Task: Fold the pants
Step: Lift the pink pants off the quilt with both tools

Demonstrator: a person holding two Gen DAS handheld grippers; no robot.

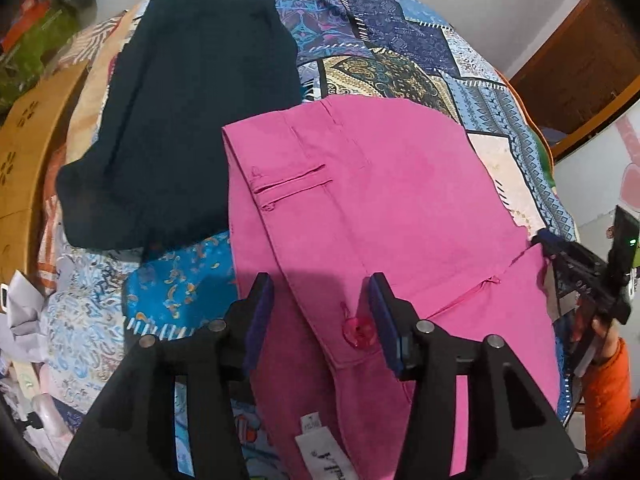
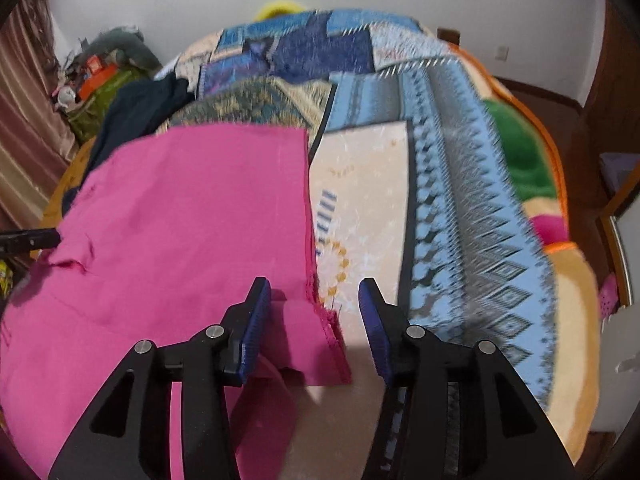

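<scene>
Pink pants (image 1: 380, 208) lie folded on a patterned bedspread (image 1: 400, 60), with a back pocket slit and a red button (image 1: 357, 331) at the waistband showing. My left gripper (image 1: 320, 284) hovers over the waistband near the button, open, its pads touching nothing. In the right wrist view the pants (image 2: 192, 208) fill the left half, their frayed hem corner (image 2: 328, 328) lying below my right gripper (image 2: 314, 286). That gripper is open, its pads apart from the cloth. The right gripper (image 1: 592, 280) also shows at the pants' right edge in the left wrist view, held by a hand in an orange sleeve.
Dark navy pants (image 1: 192, 112) lie folded on the bed to the left of the pink ones. A wooden bed frame (image 1: 24, 152) runs along the left side. Clutter (image 2: 96, 76) sits by the wall, and a wooden door (image 1: 580, 72) stands at the right.
</scene>
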